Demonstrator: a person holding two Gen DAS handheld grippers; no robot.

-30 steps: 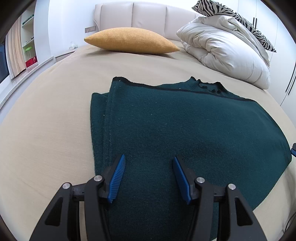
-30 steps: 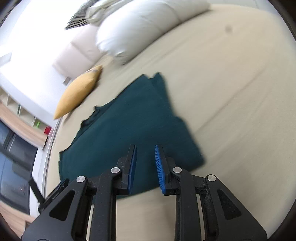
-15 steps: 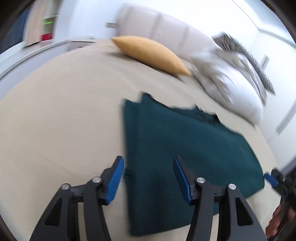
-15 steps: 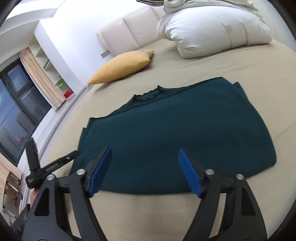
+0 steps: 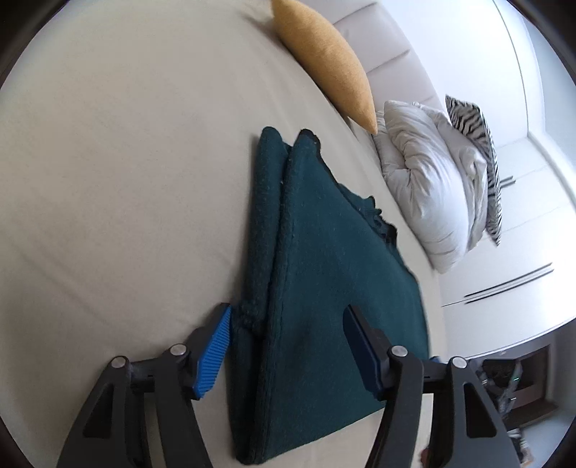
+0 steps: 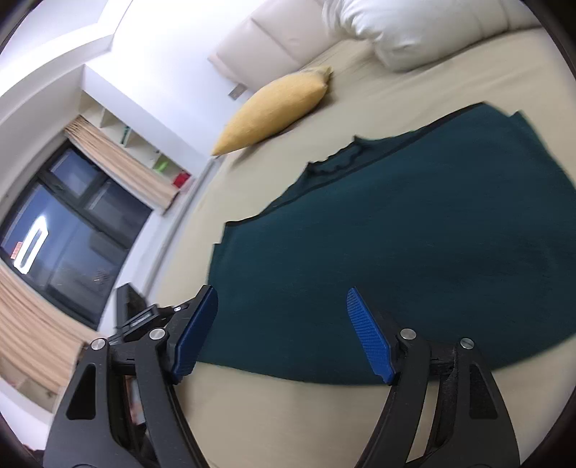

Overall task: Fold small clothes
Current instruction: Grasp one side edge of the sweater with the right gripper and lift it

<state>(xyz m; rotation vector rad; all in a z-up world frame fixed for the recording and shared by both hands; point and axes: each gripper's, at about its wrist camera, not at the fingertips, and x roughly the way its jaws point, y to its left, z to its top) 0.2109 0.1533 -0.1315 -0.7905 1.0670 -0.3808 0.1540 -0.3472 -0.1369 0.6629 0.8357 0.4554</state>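
Green knit sweater (image 5: 324, 288) lies folded on beige bed (image 5: 126, 180).

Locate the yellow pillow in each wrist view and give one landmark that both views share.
Left wrist view: the yellow pillow lies top centre, slanting down to the right, beyond the far corner of the dark green garment.
Right wrist view: the yellow pillow lies upper centre-left, beyond the garment's neckline.
Shared landmark: the white duvet, bunched beside the pillow at the cream headboard.
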